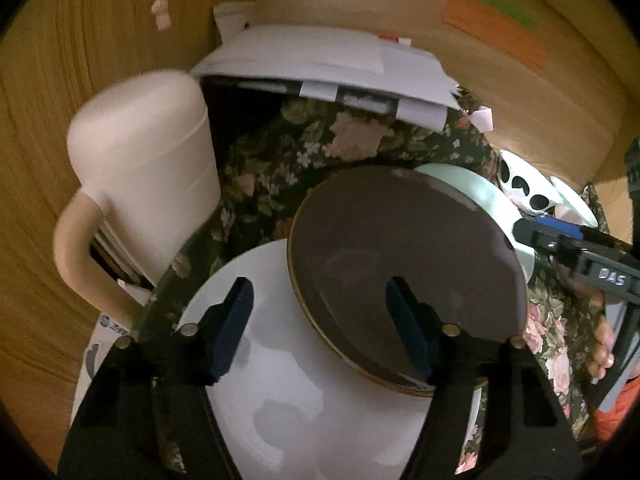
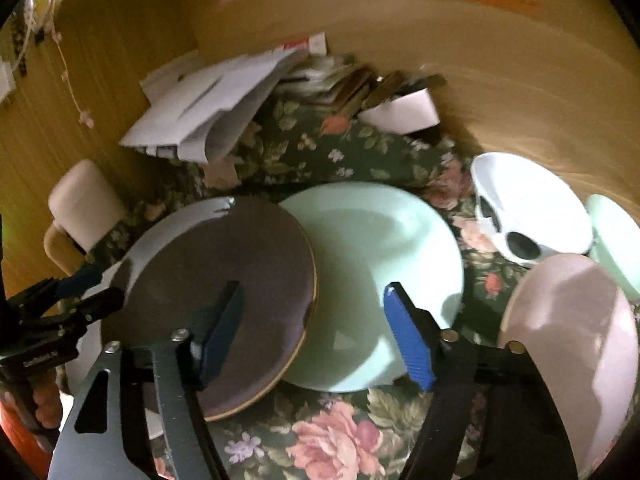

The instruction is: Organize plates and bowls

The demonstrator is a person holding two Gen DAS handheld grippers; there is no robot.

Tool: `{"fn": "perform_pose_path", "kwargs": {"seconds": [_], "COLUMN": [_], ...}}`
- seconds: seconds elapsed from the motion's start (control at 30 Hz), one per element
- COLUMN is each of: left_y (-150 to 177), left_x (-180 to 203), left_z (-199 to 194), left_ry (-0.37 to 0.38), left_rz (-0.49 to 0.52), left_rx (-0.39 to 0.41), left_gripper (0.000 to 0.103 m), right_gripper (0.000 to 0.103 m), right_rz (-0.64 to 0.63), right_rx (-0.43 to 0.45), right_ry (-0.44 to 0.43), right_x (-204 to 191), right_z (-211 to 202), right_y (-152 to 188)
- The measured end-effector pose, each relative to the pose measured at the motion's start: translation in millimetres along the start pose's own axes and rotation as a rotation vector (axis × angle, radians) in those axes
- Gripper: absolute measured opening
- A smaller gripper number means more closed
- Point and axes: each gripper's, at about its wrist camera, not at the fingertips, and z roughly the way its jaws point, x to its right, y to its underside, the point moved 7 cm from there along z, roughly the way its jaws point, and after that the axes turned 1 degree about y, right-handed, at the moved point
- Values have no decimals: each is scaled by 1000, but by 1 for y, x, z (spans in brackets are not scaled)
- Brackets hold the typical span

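Observation:
A dark brown plate lies partly on a white plate and overlaps a mint green plate. My left gripper is open above the white and brown plates, holding nothing. In the right wrist view, the brown plate covers the white plate and meets the mint plate. My right gripper is open over the seam of the brown and mint plates, empty. A pink plate lies at the right. A white bowl with black spots and a mint bowl sit behind it.
A cream mug stands at the left on the floral tablecloth. A pile of white papers lies at the back, against the yellow wall. A white cup and stacked items sit at the back right.

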Motion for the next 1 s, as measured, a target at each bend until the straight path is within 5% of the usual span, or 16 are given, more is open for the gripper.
{"fn": "perform_pose_path", "kwargs": {"seconds": [0.3, 1.0], "left_y": [5, -1], "left_x": [-5, 1], "left_z": [16, 22], "left_ry": [52, 67], "left_rz": [-47, -83], "left_rx": [-69, -66], "left_gripper": [37, 34], "right_gripper": [36, 31], "right_rz": [2, 13], "right_rx": [-84, -115], "right_ry": [-61, -107], "right_x": [-1, -10], "right_z": [32, 41], "right_y": [0, 6]}}
